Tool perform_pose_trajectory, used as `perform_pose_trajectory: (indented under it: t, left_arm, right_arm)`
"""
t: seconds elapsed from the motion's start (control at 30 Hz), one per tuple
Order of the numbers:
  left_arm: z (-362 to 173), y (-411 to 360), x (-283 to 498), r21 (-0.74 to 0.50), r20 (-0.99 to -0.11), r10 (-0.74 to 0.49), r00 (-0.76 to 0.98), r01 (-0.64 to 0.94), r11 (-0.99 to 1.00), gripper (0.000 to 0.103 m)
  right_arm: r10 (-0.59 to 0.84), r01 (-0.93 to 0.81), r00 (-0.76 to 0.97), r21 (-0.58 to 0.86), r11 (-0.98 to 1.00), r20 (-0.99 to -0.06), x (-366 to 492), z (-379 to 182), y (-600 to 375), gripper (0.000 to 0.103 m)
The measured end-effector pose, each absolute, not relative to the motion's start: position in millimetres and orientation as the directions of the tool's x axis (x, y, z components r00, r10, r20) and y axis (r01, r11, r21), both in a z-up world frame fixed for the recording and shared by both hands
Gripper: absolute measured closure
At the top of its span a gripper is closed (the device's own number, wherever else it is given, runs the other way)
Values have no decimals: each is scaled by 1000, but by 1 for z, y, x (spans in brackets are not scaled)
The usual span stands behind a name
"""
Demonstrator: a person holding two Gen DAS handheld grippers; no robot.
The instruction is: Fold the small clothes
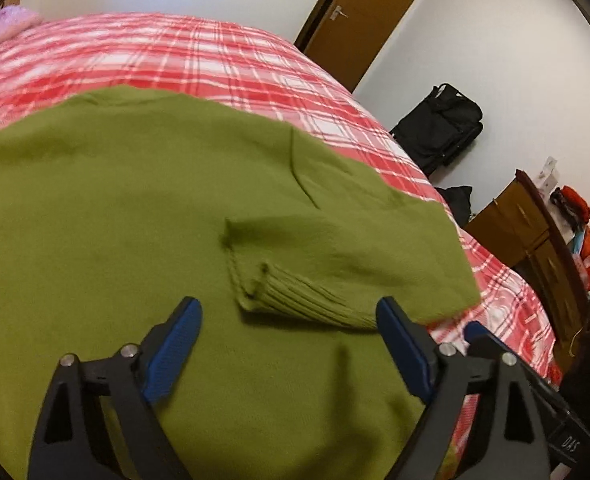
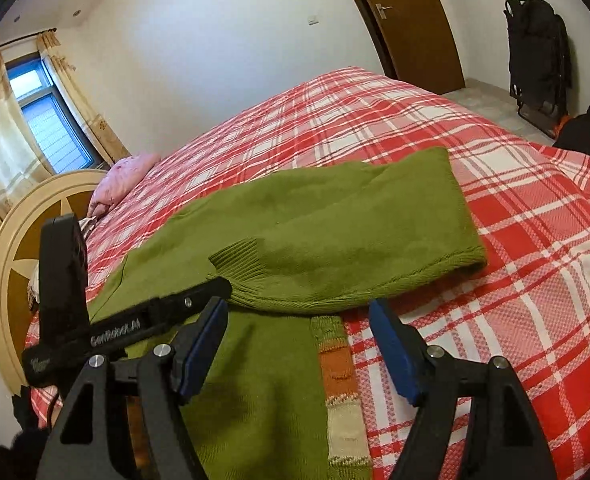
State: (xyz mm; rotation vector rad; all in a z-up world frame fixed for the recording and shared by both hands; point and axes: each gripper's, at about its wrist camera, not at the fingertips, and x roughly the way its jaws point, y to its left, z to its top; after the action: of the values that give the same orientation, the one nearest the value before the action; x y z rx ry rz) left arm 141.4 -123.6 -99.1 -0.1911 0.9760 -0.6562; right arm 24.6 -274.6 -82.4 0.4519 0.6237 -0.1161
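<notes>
A green knit sweater [image 1: 115,208] lies on a red plaid bed [image 1: 175,52]. A sleeve is folded across its body, with the ribbed cuff [image 1: 307,296] just ahead of my left gripper [image 1: 289,312]. The left gripper is open and empty, hovering over the sweater. In the right wrist view the sweater [image 2: 315,224] shows a striped orange and cream edge [image 2: 339,380] near its hem. My right gripper [image 2: 299,316] is open and empty above that edge. The left gripper's body [image 2: 115,332] shows at the left of this view.
A pink pillow [image 2: 123,180] and a round cream headboard [image 2: 23,216] are at the bed's head. A brown door [image 1: 359,16], a black bag [image 1: 443,124] and a wooden cabinet [image 1: 535,232] stand beyond the bed's far side.
</notes>
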Motion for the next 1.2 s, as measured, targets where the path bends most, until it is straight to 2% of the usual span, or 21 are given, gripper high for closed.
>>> perform_pose_trajectory:
  t: [0.23, 0.3, 0.33, 0.37, 0.4, 0.43, 0.5, 0.57, 0.8, 0.9, 1.0, 1.2]
  left_arm:
    - [-98, -148, 158, -446, -740, -540, 400, 308, 840, 13]
    - [-97, -154, 159, -436, -744, -530, 406, 306, 846, 18]
    - [-97, -157, 158, -431, -743, -529, 411, 311, 847, 30]
    - [-97, -157, 156, -432, -739, -534, 411, 320, 843, 52]
    - [-99, -158, 155, -447, -728, -557, 401, 339, 828, 69]
    - [-101, -157, 155, -475, -714, -586, 383, 350, 807, 99]
    - [-105, -152, 156, -505, -698, -608, 378, 342, 792, 97]
    - [-99, -150, 153, -485, -694, -595, 406, 347, 803, 97]
    - [-40, -124, 154, -440, -607, -586, 536, 388, 810, 97]
    - [-22, -108, 162, -457, -581, -589, 562, 375, 807, 97]
    - [-16, -103, 164, -434, -573, -573, 586, 377, 819, 97]
    - [-13, -87, 168, -467, -565, -572, 595, 342, 816, 97]
  right_arm:
    - [13, 267, 814, 395, 879, -580, 16, -84, -283, 29]
    - [10, 277, 814, 404, 872, -581, 13, -84, -287, 29]
    - [10, 279, 815, 407, 870, -580, 12, -84, -288, 29]
    - [9, 282, 817, 413, 866, -577, 10, -84, -289, 29]
    - [7, 287, 820, 420, 861, -572, 7, -84, -292, 29]
    - [5, 293, 824, 432, 853, -567, 5, -84, -294, 29]
    - [9, 301, 827, 457, 837, -562, 1, -86, -298, 29]
    - [32, 302, 832, 500, 812, -554, -1, -88, -304, 29]
    - [41, 320, 852, 581, 748, -522, -12, -85, -326, 29]
    - [180, 238, 884, 746, 622, -431, -10, -91, -337, 29]
    - [352, 120, 887, 885, 451, -299, 10, -104, -334, 29]
    - [391, 100, 892, 944, 314, -225, 55, -129, -341, 29]
